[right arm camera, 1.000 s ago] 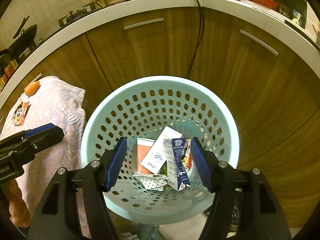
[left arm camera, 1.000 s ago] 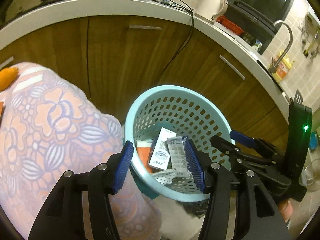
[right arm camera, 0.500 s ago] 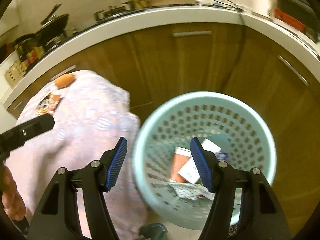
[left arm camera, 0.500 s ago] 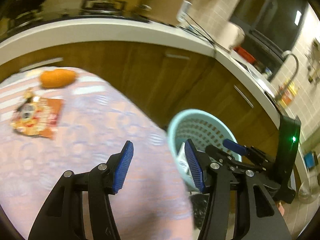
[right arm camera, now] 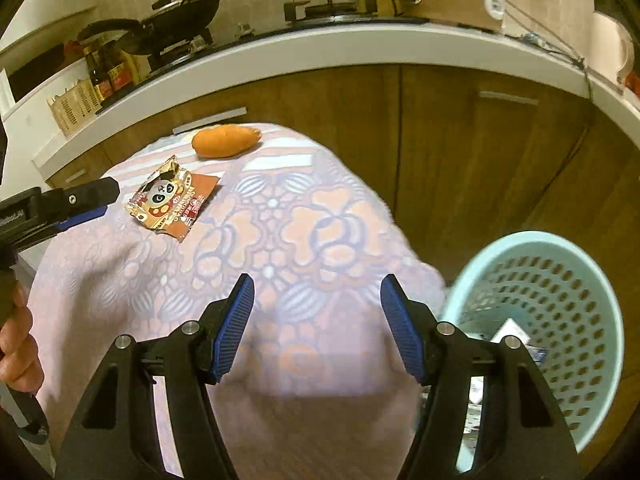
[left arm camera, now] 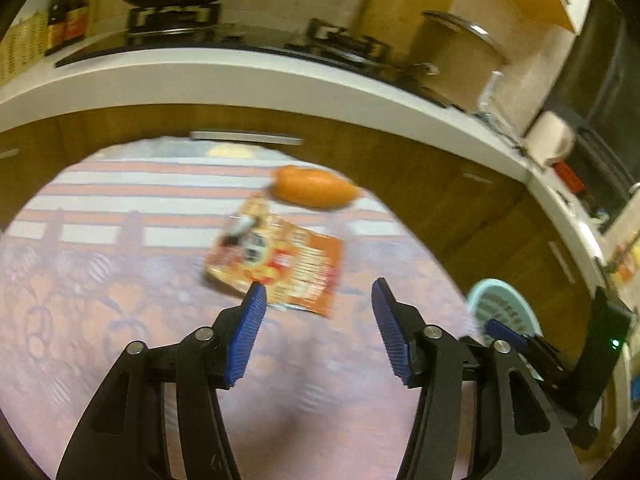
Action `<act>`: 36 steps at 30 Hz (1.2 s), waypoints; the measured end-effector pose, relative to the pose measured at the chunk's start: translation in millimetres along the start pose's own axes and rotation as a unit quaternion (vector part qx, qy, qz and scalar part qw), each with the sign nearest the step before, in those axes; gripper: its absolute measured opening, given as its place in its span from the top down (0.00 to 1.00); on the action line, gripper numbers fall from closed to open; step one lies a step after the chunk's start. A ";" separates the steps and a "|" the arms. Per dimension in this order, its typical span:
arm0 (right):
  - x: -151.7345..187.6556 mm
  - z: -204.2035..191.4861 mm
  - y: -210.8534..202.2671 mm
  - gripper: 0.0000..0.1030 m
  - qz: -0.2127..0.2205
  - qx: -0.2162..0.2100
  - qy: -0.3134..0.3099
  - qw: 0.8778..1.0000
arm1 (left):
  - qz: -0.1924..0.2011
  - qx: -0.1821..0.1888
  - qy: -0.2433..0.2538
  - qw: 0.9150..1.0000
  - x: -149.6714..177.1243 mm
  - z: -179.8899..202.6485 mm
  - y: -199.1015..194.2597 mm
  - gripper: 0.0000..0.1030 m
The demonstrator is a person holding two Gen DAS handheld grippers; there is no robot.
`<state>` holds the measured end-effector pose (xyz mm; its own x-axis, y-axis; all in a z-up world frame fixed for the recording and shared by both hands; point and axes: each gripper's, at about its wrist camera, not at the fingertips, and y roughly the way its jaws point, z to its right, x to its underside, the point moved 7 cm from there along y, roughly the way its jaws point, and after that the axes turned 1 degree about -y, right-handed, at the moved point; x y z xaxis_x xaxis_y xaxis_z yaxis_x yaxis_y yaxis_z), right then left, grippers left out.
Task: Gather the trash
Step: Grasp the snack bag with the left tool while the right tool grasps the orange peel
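Note:
A red snack wrapper with a panda face lies flat on the floral tablecloth; it shows blurred in the left wrist view. My left gripper is open and empty, just short of the wrapper; it also shows in the right wrist view. My right gripper is open and empty over the cloth's near part. The light blue perforated basket with several wrappers inside stands to the right, also in the left wrist view.
An orange bread roll lies beyond the wrapper near the table's far edge, also in the left wrist view. Wooden cabinets under a white counter stand behind. A stove with a pan is on the counter.
Both grippers have swung left, from over the basket to over the table. The wrapper and roll have come into central view. Both stay open and empty.

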<state>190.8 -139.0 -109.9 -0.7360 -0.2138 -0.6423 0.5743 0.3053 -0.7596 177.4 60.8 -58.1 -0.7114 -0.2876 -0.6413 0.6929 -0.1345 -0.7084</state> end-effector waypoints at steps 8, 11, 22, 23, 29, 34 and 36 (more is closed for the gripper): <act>2.9 -7.9 27.9 0.40 -0.019 -0.017 -0.003 1.000 | -0.009 -0.031 0.001 0.999 -20.4 -32.2 40.2 0.38; 3.3 -10.7 28.3 0.40 -0.019 -0.021 -0.009 1.000 | -0.012 -0.041 0.011 0.999 -26.6 -36.3 55.3 0.38; 1.8 -24.6 34.5 0.39 -0.028 -0.002 -0.048 0.998 | -0.012 -0.093 0.065 0.993 -18.6 -37.0 72.5 0.58; -0.2 -26.4 35.9 0.39 -0.030 -0.001 -0.050 0.998 | -0.012 -0.095 0.071 0.993 -17.8 -36.0 72.6 0.68; -41.7 -49.9 39.5 0.39 -0.015 -0.018 -0.080 0.997 | -0.012 -0.075 0.075 0.994 -14.2 -33.6 61.7 0.95; -90.7 -68.2 57.0 0.39 0.011 -0.024 -0.114 0.993 | 0.025 -0.059 0.037 0.997 -28.9 -50.5 27.1 0.95; -104.0 -75.5 69.8 0.40 0.016 -0.033 -0.126 0.991 | 0.045 -0.054 0.012 0.997 -34.1 -67.3 16.1 0.95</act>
<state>280.3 -25.4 -88.4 -0.6009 -0.4252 -0.6769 0.5651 0.3729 -0.7359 204.9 132.2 -67.5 -0.6510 -0.2707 -0.7092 0.7378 -0.0059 -0.6750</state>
